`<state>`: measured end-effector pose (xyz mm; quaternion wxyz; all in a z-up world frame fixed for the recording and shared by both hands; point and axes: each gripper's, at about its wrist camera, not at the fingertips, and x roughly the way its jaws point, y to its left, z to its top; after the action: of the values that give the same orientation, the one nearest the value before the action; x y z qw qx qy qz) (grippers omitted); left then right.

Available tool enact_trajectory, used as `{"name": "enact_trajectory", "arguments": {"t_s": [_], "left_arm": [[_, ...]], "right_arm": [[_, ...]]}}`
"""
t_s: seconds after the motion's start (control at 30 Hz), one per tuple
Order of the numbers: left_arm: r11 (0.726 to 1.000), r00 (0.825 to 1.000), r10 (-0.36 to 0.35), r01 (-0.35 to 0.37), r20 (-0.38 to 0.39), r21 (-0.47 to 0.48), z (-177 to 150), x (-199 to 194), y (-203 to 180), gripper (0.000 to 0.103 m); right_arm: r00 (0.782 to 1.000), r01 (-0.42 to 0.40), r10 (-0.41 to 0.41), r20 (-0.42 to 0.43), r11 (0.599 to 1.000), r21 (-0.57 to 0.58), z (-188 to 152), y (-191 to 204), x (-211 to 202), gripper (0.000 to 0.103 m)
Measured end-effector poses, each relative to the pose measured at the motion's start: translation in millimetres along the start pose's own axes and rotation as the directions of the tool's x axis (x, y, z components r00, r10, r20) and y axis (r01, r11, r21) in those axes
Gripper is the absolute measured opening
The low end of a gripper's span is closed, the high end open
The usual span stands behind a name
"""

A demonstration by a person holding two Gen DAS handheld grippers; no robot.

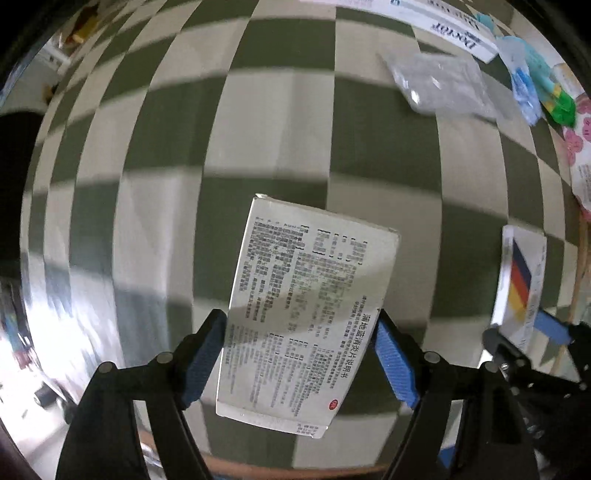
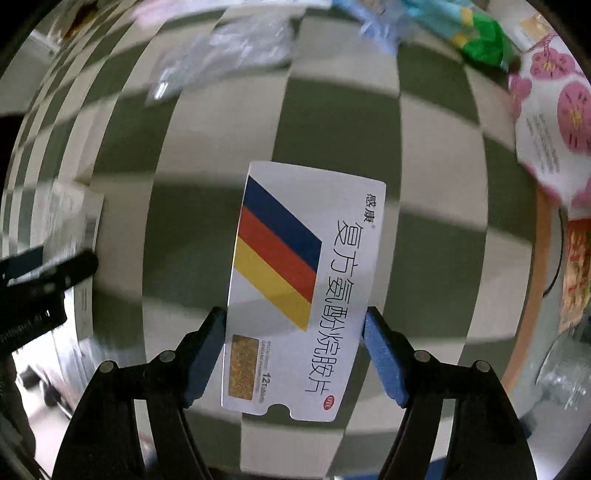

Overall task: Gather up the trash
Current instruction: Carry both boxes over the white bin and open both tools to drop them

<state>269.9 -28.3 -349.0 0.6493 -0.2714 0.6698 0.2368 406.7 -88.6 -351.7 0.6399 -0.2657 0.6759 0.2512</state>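
My left gripper (image 1: 301,325) is shut on a white medicine box with black Chinese print (image 1: 306,295) and holds it above the green and cream checked tablecloth (image 1: 258,129). My right gripper (image 2: 295,321) is shut on a white medicine box with blue, red and yellow stripes (image 2: 295,280), also held above the cloth. The striped box (image 1: 521,280) and the right gripper's blue pad show at the right edge of the left wrist view. The printed box (image 2: 74,229) and the left gripper's dark finger show at the left of the right wrist view.
A clear plastic wrapper (image 1: 439,86) lies on the cloth far ahead, also in the right wrist view (image 2: 229,48). Blue and green wrappers (image 1: 543,88) and a pink flower-print package (image 2: 554,122) lie at the far right. A long white box (image 1: 443,26) lies at the back. A glass jar (image 2: 565,373) stands low at the right.
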Motion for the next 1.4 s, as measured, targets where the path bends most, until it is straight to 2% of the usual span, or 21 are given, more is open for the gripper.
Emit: {"name": "enact_trajectory", "arguments": {"t_s": [0.07, 0.17, 0.23, 0.4, 0.43, 0.5, 0.67, 0.77, 0.8, 0.87, 0.97, 1.13, 1.23, 1.3, 1.4], "left_arm": [[1.000, 1.000, -0.007, 0.007, 0.003, -0.027, -13.0, 5.4, -3.6, 0.078], [1.000, 1.000, 0.005, -0.005, 0.026, -0.028, -6.0, 10.9, -1.3, 0.080], [1.000, 0.999, -0.001, 0.002, 0.044, -0.017, -2.1, 4.5, 14.1, 0.077], [1.000, 0.995, -0.002, 0.001, 0.103, 0.010, -46.2, -7.2, 26.3, 0.075], [1.000, 0.993, -0.008, 0.006, 0.120, 0.016, -44.9, -16.8, 38.6, 0.075], [0.999, 0.987, -0.028, 0.025, 0.159, 0.024, -63.9, -33.0, 43.7, 0.075], [0.996, 0.962, -0.078, 0.064, 0.260, 0.060, -119.4, -75.8, 72.0, 0.075], [0.991, 0.944, -0.117, 0.093, 0.308, 0.092, -142.0, -93.3, 117.0, 0.075], [0.990, 0.938, -0.131, 0.104, 0.320, 0.100, -161.8, -99.4, 130.2, 0.075], [0.986, 0.933, -0.154, 0.126, 0.324, 0.106, -180.7, -103.8, 155.5, 0.075], [0.982, 0.937, -0.184, 0.162, 0.295, 0.098, -173.8, -79.4, 184.9, 0.075], [0.976, 0.960, -0.219, 0.218, 0.175, 0.028, -224.2, -28.6, 231.4, 0.075], [0.971, 0.968, -0.234, 0.236, 0.091, -0.019, -234.1, 28.2, 246.3, 0.075], [0.972, 0.972, -0.226, 0.229, 0.059, -0.047, -232.0, 69.9, 251.8, 0.075], [0.963, 0.969, -0.246, 0.245, 0.009, -0.109, -220.2, 144.0, 256.5, 0.075]], "right_arm": [[1.000, 0.019, -0.019, 0.002, 1.000, -0.016, -15.9, 7.1, 0.5, 0.076], [0.999, 0.027, -0.028, 0.025, 1.000, 0.006, -21.0, 11.8, 0.2, 0.076], [0.999, 0.023, -0.024, 0.028, 0.999, 0.027, -21.8, 12.3, -2.5, 0.077], [0.997, 0.026, -0.029, 0.071, 0.998, 0.050, -33.4, 8.5, 0.8, 0.076], [0.997, 0.028, -0.032, 0.073, 0.998, 0.062, -36.1, 10.9, -0.5, 0.076], [0.997, 0.009, -0.017, 0.075, 0.995, 0.102, -49.1, 12.2, -3.9, 0.076], [0.983, -0.021, -0.006, 0.185, 0.990, 0.142, -105.0, 41.7, -36.3, 0.076], [0.970, -0.057, 0.015, 0.244, 0.984, 0.166, -151.3, 68.8, -53.9, 0.076], [0.966, -0.069, 0.023, 0.256, 0.982, 0.173, -164.5, 70.8, -59.8, 0.076], [0.958, -0.093, 0.036, 0.284, 0.977, 0.192, -202.7, 85.2, -72.3, 0.076], [0.955, -0.131, 0.065, 0.288, 0.968, 0.216, -256.0, 125.3, -64.6, 0.076], [0.972, -0.158, 0.112, 0.209, 0.962, 0.221, -313.4, 161.3, -27.2, 0.076], [0.982, -0.152, 0.124, 0.139, 0.965, 0.214, -339.9, 180.0, 16.8, 0.076], [0.986, -0.151, 0.130, 0.107, 0.963, 0.224, -343.0, 184.0, 55.4, 0.076], [0.986, -0.164, 0.151, 0.071, 0.955, 0.247, -347.0, 186.8, 115.0, 0.076]]}}
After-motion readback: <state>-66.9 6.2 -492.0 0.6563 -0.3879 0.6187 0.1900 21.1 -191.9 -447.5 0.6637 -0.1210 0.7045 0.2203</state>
